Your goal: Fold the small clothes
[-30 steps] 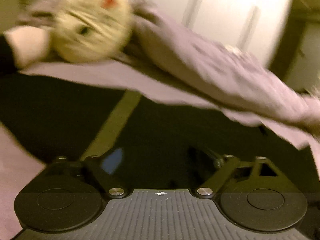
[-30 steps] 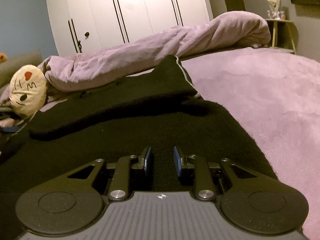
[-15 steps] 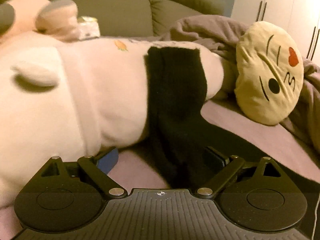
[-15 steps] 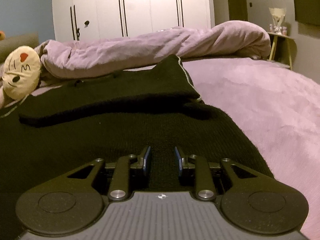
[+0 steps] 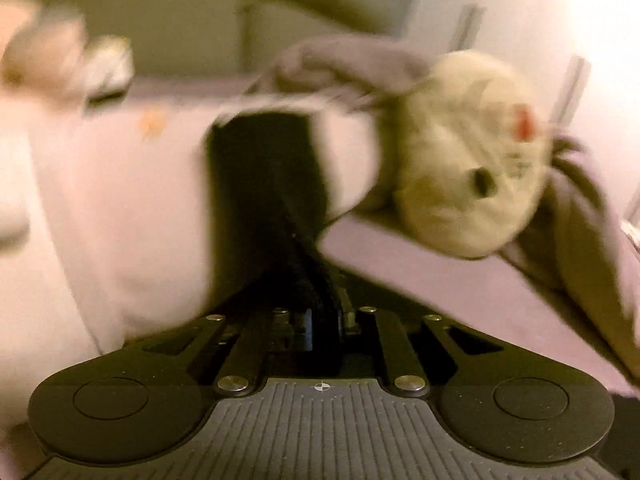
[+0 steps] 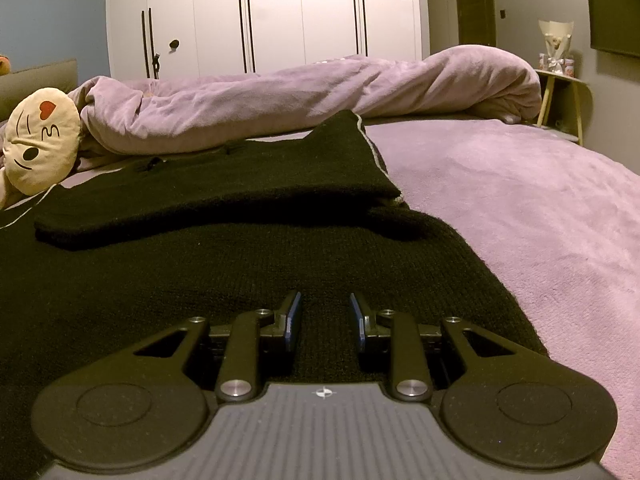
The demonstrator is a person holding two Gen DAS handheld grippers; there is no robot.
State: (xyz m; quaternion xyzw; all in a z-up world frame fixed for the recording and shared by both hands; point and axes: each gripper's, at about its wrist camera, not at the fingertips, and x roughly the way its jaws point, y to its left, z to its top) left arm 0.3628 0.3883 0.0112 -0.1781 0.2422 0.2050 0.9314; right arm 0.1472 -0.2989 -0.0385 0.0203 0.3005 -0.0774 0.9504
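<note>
A black knitted sweater (image 6: 240,272) lies spread on the purple bed (image 6: 520,208), with one sleeve (image 6: 240,184) folded across its body. My right gripper (image 6: 325,312) hovers low over its near hem, jaws a little apart with only flat knit showing between the pads. In the blurred left wrist view the other black sleeve (image 5: 264,168) drapes up over a pale pink plush toy (image 5: 120,200). My left gripper (image 5: 324,320) is closing on that sleeve's near end, and the fabric is pinched between the pads.
A round cream cat-face cushion (image 5: 468,160) (image 6: 42,140) lies at the sweater's left. A rolled purple duvet (image 6: 320,88) runs along the far side of the bed. White wardrobes (image 6: 272,16) stand behind, and a small side table (image 6: 560,92) at the right.
The left gripper swung left to the sleeve on the plush toy, then its jaws went from wide apart to pinched on the fabric. The right gripper has stayed put.
</note>
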